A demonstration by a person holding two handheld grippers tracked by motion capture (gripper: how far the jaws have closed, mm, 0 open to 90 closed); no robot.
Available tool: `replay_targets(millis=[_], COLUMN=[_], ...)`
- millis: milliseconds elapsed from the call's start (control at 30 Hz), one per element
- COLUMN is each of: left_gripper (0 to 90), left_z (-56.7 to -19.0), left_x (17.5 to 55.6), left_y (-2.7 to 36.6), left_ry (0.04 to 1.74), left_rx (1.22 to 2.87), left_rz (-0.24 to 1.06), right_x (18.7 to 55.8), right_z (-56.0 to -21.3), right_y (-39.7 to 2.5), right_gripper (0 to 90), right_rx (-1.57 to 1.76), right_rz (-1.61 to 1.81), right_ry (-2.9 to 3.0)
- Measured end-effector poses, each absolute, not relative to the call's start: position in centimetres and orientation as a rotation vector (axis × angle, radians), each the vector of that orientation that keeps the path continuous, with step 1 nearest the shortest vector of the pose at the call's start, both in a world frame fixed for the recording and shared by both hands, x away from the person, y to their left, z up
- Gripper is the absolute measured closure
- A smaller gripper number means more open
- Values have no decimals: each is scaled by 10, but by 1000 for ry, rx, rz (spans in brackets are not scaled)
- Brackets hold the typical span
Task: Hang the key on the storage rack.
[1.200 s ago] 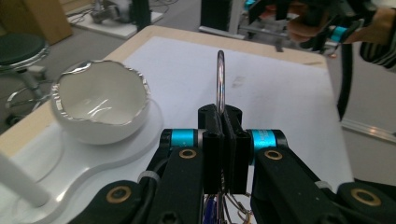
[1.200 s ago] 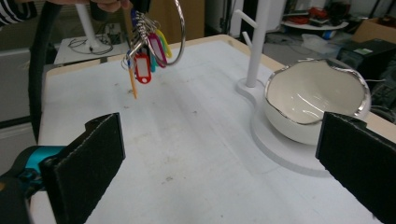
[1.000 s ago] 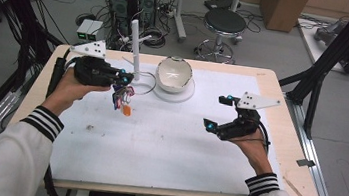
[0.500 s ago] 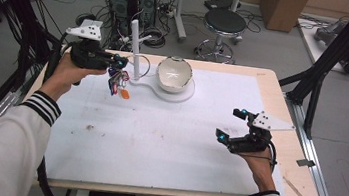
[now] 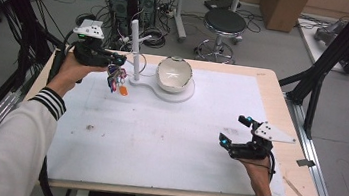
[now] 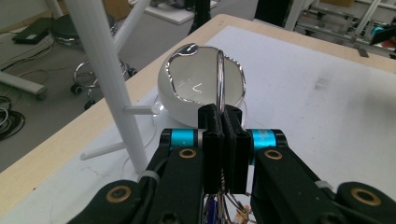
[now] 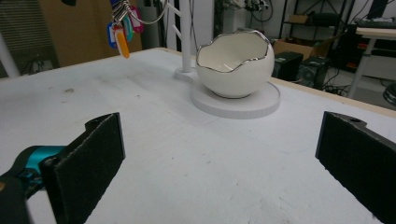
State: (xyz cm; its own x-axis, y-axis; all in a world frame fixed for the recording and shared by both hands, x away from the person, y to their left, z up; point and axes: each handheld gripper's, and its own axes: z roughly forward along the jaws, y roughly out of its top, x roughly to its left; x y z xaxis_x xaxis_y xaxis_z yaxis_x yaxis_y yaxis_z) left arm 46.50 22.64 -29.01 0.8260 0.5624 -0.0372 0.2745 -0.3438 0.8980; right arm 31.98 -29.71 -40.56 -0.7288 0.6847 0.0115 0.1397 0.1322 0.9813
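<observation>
Left tongs (image 6: 223, 140) clamped on key ring (image 6: 220, 81) beside white stand (image 5: 135, 48); right tongs (image 7: 219, 158) wide apart.

High cam looks down; tool cams low, share bowl (image 5: 174, 73).

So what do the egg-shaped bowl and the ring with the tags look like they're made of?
The bowl looks like glazed white ceramic: glossy, with a silvery, jagged rim. The ring, clamped in the left gripper, looks like polished metal wire, thin and mirror-bright. The tags seem to be coloured plastic, though they are small.
</observation>
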Motion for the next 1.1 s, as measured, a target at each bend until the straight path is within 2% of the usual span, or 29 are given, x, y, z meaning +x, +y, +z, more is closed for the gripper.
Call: replay_targets(millis=[533, 1100], left_gripper=[871, 870], left_z=[-308, -322], left_x=[485, 498], left_y=[231, 227], left_ry=[740, 829], left_rx=[1962, 1996], left_rz=[412, 428], right_x=[313, 309], right_z=[-428, -448], right_y=[-302, -300], right_gripper=[8, 8], right_rx=[816, 829], right_rz=[1650, 1623], right_ry=[1884, 1887])
